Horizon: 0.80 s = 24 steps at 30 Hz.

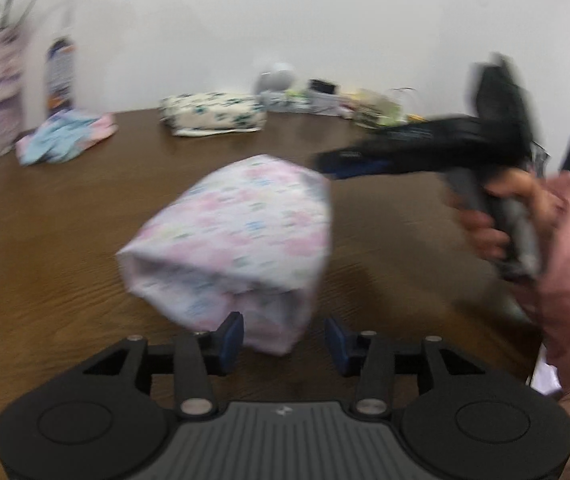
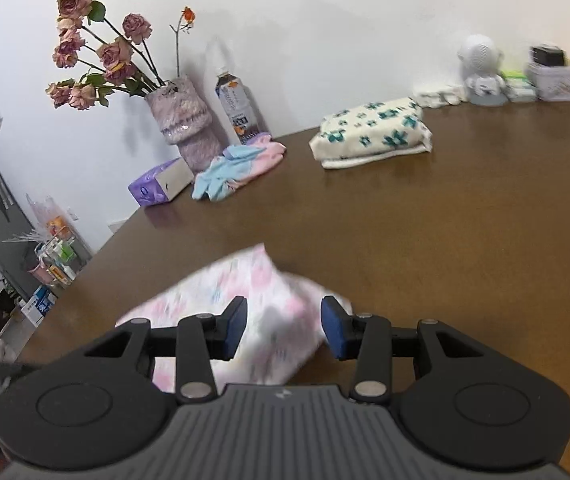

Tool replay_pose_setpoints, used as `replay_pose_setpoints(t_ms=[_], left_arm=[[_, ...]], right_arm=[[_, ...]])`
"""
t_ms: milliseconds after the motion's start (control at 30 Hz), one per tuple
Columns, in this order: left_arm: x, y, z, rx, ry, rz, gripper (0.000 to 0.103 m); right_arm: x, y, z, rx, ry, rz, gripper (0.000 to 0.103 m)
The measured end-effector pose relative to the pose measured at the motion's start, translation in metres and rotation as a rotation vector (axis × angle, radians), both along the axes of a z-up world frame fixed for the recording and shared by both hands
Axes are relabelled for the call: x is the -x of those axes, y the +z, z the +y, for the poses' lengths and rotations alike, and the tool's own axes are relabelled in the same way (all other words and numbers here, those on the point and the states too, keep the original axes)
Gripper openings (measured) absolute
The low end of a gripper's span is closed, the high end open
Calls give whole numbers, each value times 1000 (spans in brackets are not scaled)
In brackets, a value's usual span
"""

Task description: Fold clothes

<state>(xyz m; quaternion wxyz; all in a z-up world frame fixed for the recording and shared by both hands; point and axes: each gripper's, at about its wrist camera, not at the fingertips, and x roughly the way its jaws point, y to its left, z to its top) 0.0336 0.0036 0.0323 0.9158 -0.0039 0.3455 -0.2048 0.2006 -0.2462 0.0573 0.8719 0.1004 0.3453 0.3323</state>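
A folded pink floral cloth (image 1: 237, 240) lies on the brown wooden table (image 1: 65, 240), blurred by motion. My left gripper (image 1: 285, 340) is open, and the cloth's near corner sits between its blue pads. In the left wrist view my right gripper (image 1: 327, 162), held by a hand (image 1: 485, 224) in a pink sleeve, reaches in from the right to the cloth's far right corner. In the right wrist view the right gripper (image 2: 283, 328) is open, with the floral cloth (image 2: 241, 300) lying under and between its pads.
A folded cream cloth with teal flowers (image 2: 373, 136) and a crumpled blue-and-pink garment (image 2: 237, 164) lie at the back of the table (image 2: 445, 240). A vase of dried roses (image 2: 185, 120), a bottle (image 2: 237, 104), a purple tissue box (image 2: 161, 186) and small clutter (image 2: 481, 68) line the wall.
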Motion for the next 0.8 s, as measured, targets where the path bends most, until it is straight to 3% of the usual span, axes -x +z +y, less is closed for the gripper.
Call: replay_pose_setpoints(t_ms=[100,133,167,200,300,533,800], left_arm=[[-9,-3,-18,-52,6,-4,38],[-12,-5,-21,-65,9,0,32],[-15,-6,-22,-70,14,7,13],[-18,-8,-22,-74,19,16,4],[-22,-11,-13,-74,46,20,3],[-29,-11,23,-90,120,13,4],[-44,-9,61,-93,180,-3,11]], right_arm=[[-18,-5,11,-3,24,18,41],[-21,-6,14,-6,28,25,40],[-24,-8,17,-7,29,33,39],[-25,-10,18,-8,30,39,35],[-23,-12,17,-24,31,50,30],[-5,-11,-2,-50,-14,57,30],[20,-20,-1,18,-12,62,30]])
